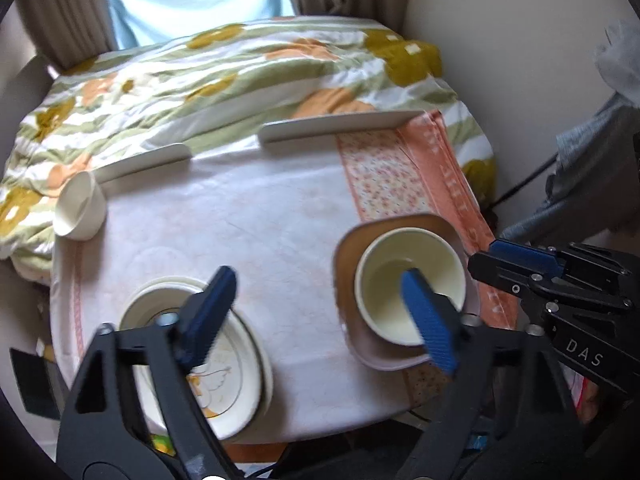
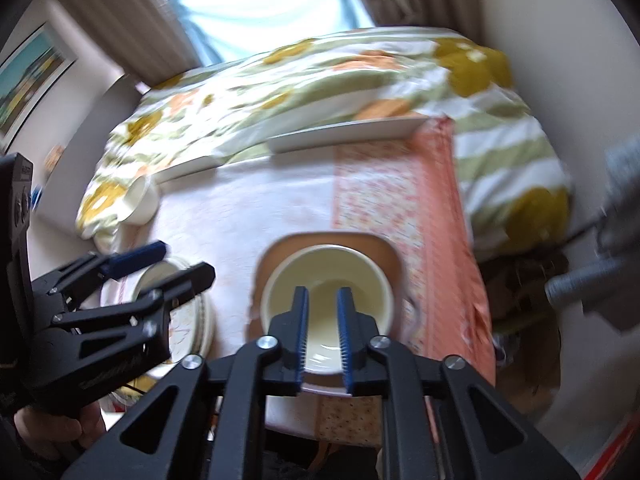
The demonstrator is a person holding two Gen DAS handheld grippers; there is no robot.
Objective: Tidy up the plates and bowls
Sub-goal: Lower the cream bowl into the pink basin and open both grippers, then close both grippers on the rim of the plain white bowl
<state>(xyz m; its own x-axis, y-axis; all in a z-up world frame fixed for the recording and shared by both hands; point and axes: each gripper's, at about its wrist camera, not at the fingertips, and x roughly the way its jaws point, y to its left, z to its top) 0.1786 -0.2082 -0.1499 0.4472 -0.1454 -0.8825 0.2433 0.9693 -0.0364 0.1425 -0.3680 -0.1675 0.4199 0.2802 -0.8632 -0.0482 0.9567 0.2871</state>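
Two grippers above desk [image 1: 280,216]: left gripper [image 1: 320,312] wide apart, empty; right gripper [image 2: 322,334] slightly apart over cream bowl [image 2: 326,276] on brown plate [image 2: 380,250].

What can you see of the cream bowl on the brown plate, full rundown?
The cream bowl is round, deep and plain, pale yellow inside and out, glossy like ceramic or melamine. It looks empty and stands upright on the brown plate, a square plate with rounded corners lying partly on the orange patterned cloth. The right gripper hovers above the bowl's near side, jaws slightly apart with nothing between them; no contact shows.
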